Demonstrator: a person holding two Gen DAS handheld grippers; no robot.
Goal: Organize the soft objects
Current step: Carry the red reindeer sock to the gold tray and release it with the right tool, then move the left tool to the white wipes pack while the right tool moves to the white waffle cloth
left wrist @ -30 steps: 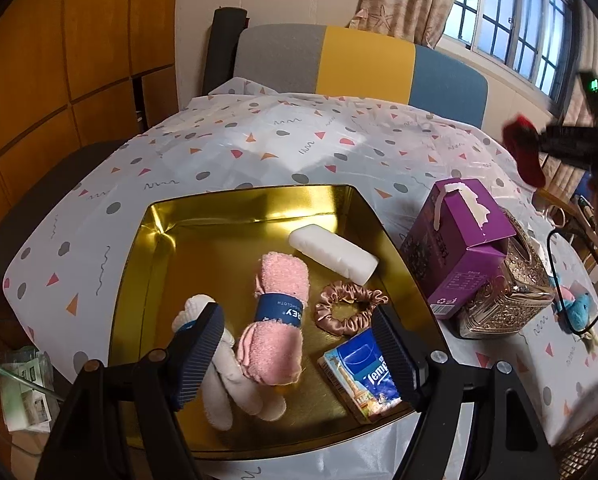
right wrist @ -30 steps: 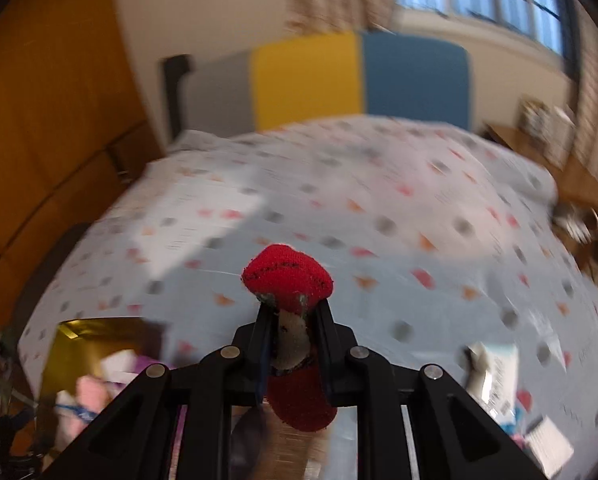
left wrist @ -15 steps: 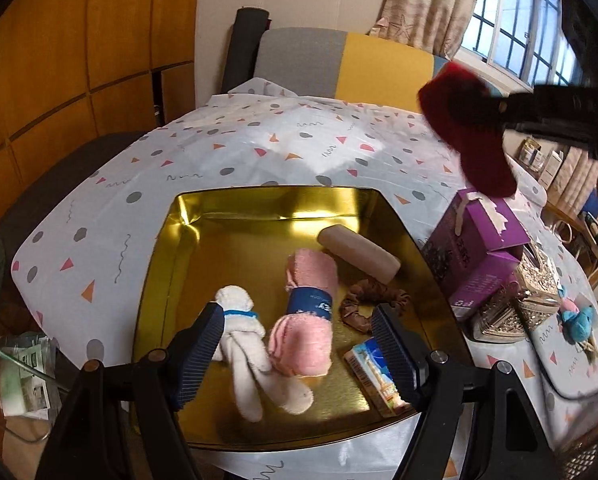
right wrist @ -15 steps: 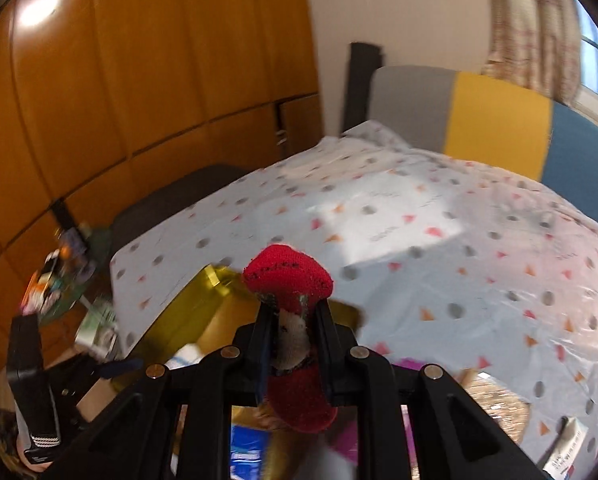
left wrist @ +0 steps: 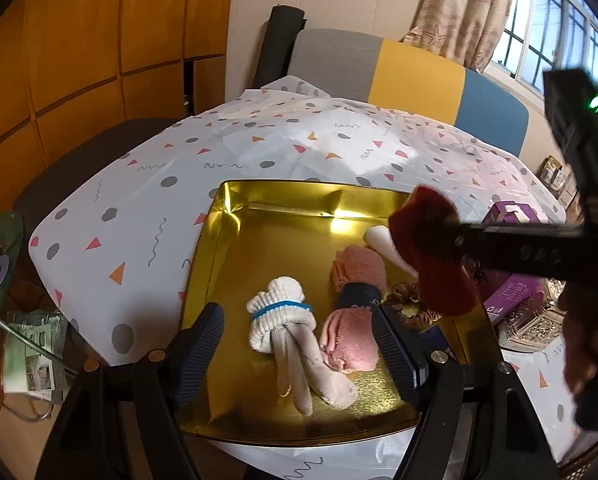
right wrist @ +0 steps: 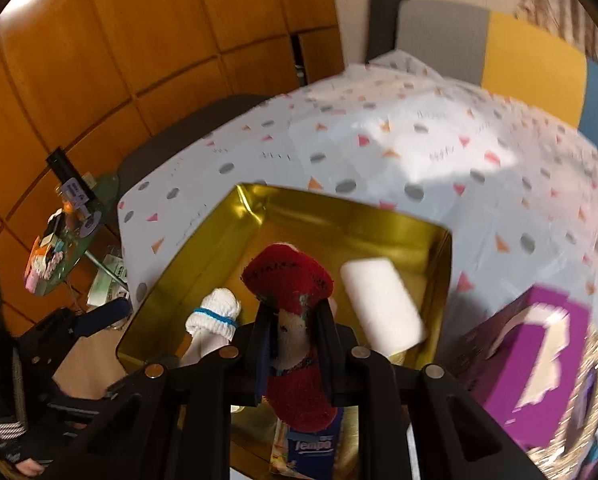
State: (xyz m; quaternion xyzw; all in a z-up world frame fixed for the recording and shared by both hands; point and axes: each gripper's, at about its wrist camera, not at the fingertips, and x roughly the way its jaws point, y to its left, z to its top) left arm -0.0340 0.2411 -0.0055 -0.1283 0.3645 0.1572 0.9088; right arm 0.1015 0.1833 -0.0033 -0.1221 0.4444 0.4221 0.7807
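Left wrist view: my left gripper (left wrist: 299,344) hangs with its jaws spread wide and nothing between them, over the near edge of the gold tray (left wrist: 235,216). In the tray I count a white sock bundle (left wrist: 283,320) with a blue band, a pink towel roll (left wrist: 355,308), a white roll (left wrist: 383,240) and a brown scrunchie (left wrist: 403,292). The red sock (left wrist: 435,256), which half a second ago sat high over the cloth beyond the tray, now hangs low over the tray's right side, covering part of the white roll. A purple box (left wrist: 511,284) stands just right of the tray.

Right wrist view: my right gripper (right wrist: 295,320) is clamped on the red sock (right wrist: 291,280). The tray (right wrist: 203,256), earlier only a corner, now fills the view below, with a Tempo tissue pack (right wrist: 311,448) under the sock.
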